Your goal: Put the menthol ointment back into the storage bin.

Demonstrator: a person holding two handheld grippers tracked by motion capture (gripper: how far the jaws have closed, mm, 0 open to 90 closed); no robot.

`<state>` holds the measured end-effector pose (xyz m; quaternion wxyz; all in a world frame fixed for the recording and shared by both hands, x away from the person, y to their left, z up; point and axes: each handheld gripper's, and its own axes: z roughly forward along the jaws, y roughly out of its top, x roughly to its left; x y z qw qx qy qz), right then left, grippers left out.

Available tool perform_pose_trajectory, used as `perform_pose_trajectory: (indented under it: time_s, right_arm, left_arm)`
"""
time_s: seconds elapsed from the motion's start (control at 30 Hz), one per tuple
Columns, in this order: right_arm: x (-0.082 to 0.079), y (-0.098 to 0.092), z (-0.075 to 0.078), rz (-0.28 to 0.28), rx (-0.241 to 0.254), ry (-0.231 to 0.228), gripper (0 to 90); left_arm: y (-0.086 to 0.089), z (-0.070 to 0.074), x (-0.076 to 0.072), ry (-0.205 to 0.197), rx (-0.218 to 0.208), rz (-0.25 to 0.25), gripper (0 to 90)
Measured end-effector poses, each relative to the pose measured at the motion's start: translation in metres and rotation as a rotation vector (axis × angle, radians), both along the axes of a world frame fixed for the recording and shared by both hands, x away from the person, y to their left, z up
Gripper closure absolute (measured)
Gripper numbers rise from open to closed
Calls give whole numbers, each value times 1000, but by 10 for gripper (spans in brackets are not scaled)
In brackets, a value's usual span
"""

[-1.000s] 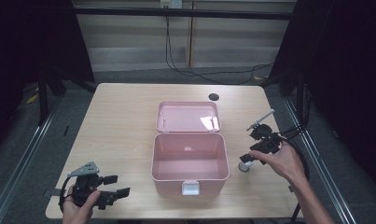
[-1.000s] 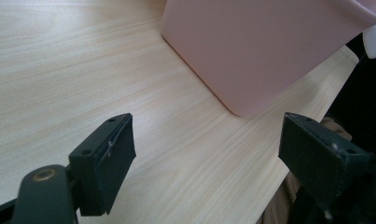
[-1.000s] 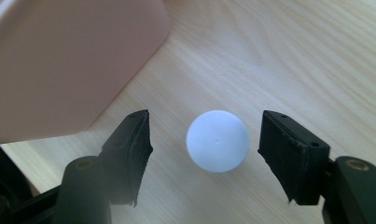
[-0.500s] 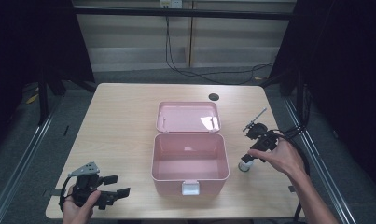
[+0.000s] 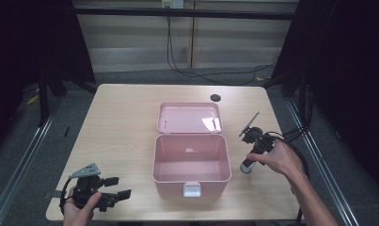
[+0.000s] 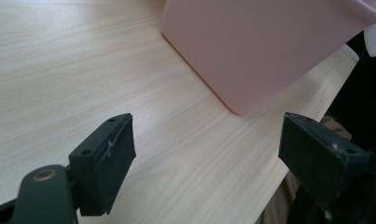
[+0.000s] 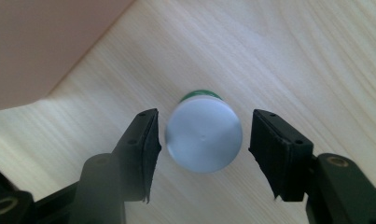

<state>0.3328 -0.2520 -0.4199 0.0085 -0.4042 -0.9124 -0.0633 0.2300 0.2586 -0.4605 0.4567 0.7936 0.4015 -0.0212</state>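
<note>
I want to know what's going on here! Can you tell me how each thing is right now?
Pink box: open, empty, lid laid back flat.
White-capped bottle: upright on the table, between the right tongs, not yet gripped.
Right tongs: just been closing, small gaps on both sides of the cap.
Left tongs: open, holding nothing, near the box.

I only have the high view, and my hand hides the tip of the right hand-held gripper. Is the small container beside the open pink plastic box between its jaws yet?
Observer: Yes. In the right gripper view, the small round white-capped container with a green body stands between the jaws of the right hand-held gripper. The jaws have just been closing, and a thin gap shows on each side.
Operator: Is it centred?
Observer: Roughly. The two gaps look about alike, and neither pad touches the cap.
Operator: And the left one?
Observer: The left hand-held gripper has its jaws wide open over the light wooden tabletop, with nothing between them. The pink plastic box is ahead of it.
</note>
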Motion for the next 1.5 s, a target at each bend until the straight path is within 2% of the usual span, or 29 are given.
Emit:
perform_pose_trajectory:
  time_s: [0.07,0.23,0.43,0.57,0.63,0.97,1.1,1.3,1.43,1.5]
  right_arm:
    - [1,0,-3,5,1,26,433]
    - [0,3,-4,16,-9,18,461]
    - [0,2,-11,18,-6,29,466]
    - [1,4,-13,26,-25,30,499]
    - [1,5,-15,15,-30,44,502]
    - [0,7,-14,18,-53,45,510]
    - [-2,7,-13,42,-58,46,510]
    - [-4,5,-9,28,-43,39,510]
    - [-5,5,-6,48,-57,37,510]
    - [-6,5,-5,38,-47,31,510]
  left_arm:
    - [0,0,0,-1,0,-2,183]
    - [0,0,0,0,0,-3,183]
    - [0,0,0,-2,2,2,183]
    - [0,0,0,0,0,4,183]
    - [0,0,0,1,0,4,183]
    - [0,0,0,1,-2,2,183]
    - [0,0,0,0,-1,1,184]
    - [1,0,0,-2,-3,1,183]
    - [1,1,0,-3,-2,1,183]
    - [1,1,0,-5,-3,0,183]
